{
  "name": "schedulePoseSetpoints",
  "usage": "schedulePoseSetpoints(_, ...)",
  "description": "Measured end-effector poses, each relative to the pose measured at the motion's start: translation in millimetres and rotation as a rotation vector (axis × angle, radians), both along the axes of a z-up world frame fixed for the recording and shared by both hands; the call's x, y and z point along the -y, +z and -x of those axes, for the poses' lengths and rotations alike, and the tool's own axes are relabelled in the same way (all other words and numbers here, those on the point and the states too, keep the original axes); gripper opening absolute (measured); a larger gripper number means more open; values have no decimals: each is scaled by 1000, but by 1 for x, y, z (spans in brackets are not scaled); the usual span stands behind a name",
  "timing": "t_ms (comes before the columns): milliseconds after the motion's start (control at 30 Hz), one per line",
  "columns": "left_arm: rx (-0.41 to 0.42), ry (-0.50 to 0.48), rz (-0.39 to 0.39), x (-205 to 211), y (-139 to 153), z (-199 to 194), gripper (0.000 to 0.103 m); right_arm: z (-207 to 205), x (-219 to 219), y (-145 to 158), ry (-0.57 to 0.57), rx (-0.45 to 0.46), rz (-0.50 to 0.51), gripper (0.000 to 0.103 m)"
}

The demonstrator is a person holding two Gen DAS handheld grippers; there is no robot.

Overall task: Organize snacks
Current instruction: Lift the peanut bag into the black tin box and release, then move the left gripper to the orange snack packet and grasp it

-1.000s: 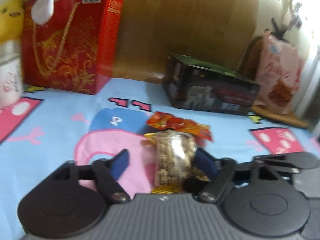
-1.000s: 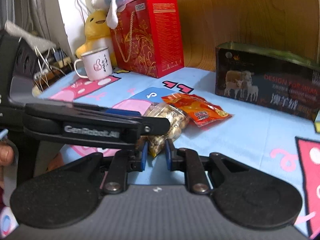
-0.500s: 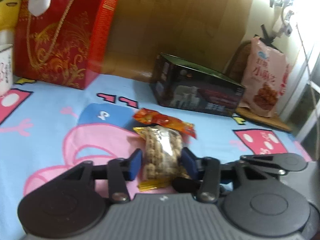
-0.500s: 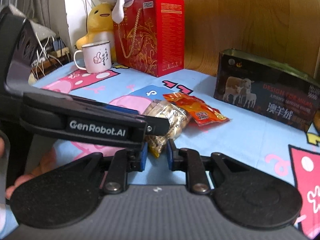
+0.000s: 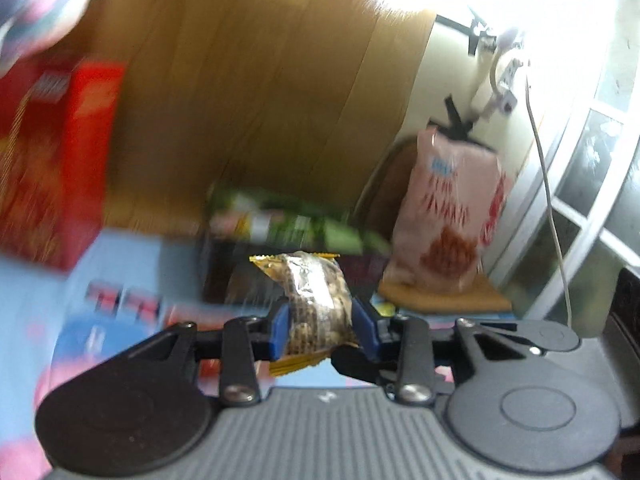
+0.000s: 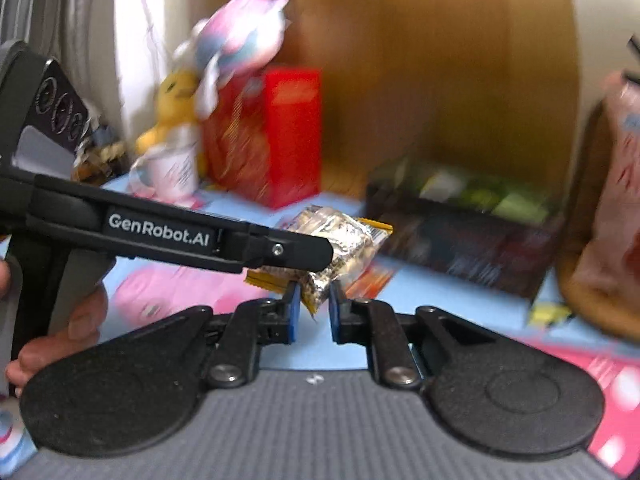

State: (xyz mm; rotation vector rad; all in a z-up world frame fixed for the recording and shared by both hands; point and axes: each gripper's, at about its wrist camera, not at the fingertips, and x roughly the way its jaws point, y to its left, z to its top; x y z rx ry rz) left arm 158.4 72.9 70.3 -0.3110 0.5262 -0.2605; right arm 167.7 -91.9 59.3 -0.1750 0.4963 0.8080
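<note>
My left gripper (image 5: pixel 318 330) is shut on a clear snack packet of nuts with gold edges (image 5: pixel 316 300) and holds it up off the blue cartoon mat (image 5: pixel 120 256). The packet also shows in the right wrist view (image 6: pixel 340 240), lifted, with the left gripper's arm (image 6: pixel 192 240) across it. My right gripper (image 6: pixel 314 314) has its blue pads a narrow gap apart and holds nothing; the packet hangs beyond them. An orange-red snack packet (image 6: pixel 370 280) lies on the mat below. The dark open box (image 6: pixel 464 232) with green packs inside stands behind.
A red gift box (image 6: pixel 276 136) stands at the back left with a plush toy (image 6: pixel 240 44) on it, a yellow duck (image 6: pixel 172 108) and a white mug (image 6: pixel 172 168) beside it. A large pink snack bag (image 5: pixel 448 216) leans at the right by the window. A wooden panel is behind.
My left gripper has closed on the nut packet and lifted it off the mat toward the dark box. Both views have swung upward and right, and are blurred.
</note>
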Motion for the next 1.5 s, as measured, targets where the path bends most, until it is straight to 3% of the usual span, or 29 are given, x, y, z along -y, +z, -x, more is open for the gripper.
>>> schedulePoseSetpoints(100,-11,-4,-7,3,20,-52,35,-40,-1,16,-55,32,-9,18)
schedulePoseSetpoints(200,-39,26,-15,1,26,-99,37,-87,-6,21,-95,5,-36,18)
schedulePoseSetpoints(400,-163,79,-91,0,-6,-153,52,-153,-28,-6,-120,-93,-5,23)
schedulePoseSetpoints(500,-155,89,-107,-4,-12,-147,58,-157,-32,-19,-146,-79,43,37)
schedulePoseSetpoints(633,-77,87,-34,-27,0,-110,60,-134,-12,-13,-168,-7,-10,38)
schedulePoseSetpoints(667,-60,90,1,-38,2,-94,66,-126,-6,-9,-171,2,-31,38)
schedulePoseSetpoints(700,-51,96,32,-48,2,-79,74,-117,2,-6,-166,-5,-61,40)
schedulePoseSetpoints(767,-51,104,65,-64,1,-57,78,-96,21,-6,-126,-77,-137,47)
schedulePoseSetpoints(867,-94,119,72,-81,-19,-24,85,-70,29,-25,-42,-196,-183,55)
schedulePoseSetpoints(1033,-228,160,135,-96,-61,-17,95,-63,-8,-61,-12,-287,-76,62)
schedulePoseSetpoints(1100,-266,147,168,-91,-73,-26,96,-69,-27,-67,2,-292,-33,77)
schedulePoseSetpoints(1133,-274,135,170,-87,-76,-29,96,-72,-37,-68,12,-285,-5,78)
schedulePoseSetpoints(1167,-251,140,137,-80,-75,-28,90,-74,-47,-71,27,-281,25,78)
schedulePoseSetpoints(1200,-249,110,112,-72,-75,-32,78,-75,-49,-74,43,-285,48,78)
schedulePoseSetpoints(1267,-258,39,131,-61,-75,-39,56,-73,-52,-78,69,-238,63,79)
schedulePoseSetpoints(1333,-257,18,144,-52,-76,-44,54,-71,-56,-80,73,-212,79,78)
schedulePoseSetpoints(1367,-251,12,133,-45,-76,-46,45,-71,-57,-81,72,-208,83,78)
schedulePoseSetpoints(1400,-257,3,133,-40,-76,-49,30,-70,-55,-80,65,-204,83,72)
schedulePoseSetpoints(1467,-252,6,151,-35,-79,-52,14,-69,-53,-78,40,-184,92,58)
schedulePoseSetpoints(1500,-250,6,175,-35,-75,-51,12,-67,-52,-75,35,-169,97,43)
